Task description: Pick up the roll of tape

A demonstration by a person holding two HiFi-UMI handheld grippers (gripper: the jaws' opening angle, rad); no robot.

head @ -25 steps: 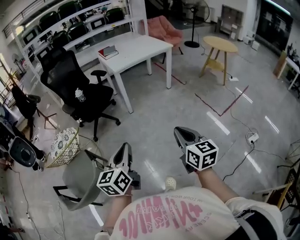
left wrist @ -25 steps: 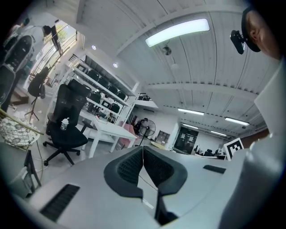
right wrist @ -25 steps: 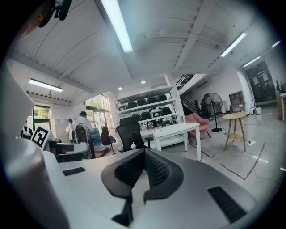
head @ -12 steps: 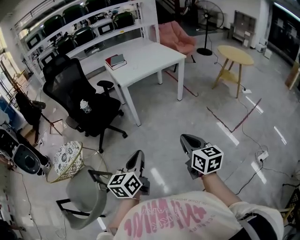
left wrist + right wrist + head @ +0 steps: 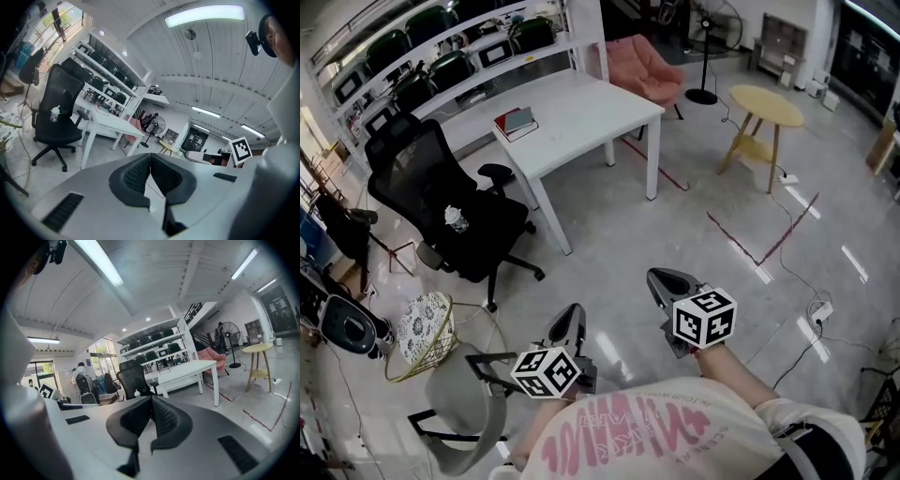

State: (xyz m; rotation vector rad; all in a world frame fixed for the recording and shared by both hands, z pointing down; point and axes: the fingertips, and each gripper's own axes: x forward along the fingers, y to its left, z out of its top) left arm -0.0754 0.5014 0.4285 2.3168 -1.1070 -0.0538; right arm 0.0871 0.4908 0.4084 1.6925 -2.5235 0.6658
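Both closed tight, empty: left tongs [image 5: 574,309] | right tongs [image 5: 653,276] | white table [image 5: 586,105] ahead

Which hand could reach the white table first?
Probably right: the right gripper is held further ahead toward the white table than the left gripper. Both are shut and empty, and no tape shows.

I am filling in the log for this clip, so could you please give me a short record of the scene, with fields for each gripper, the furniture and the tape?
left gripper: jaws together, nothing between them
right gripper: jaws together, nothing between them
white table: books on one corner
black office chair: bottle on its seat
round yellow table: stands apart from the white table
roll of tape: not visible in any view
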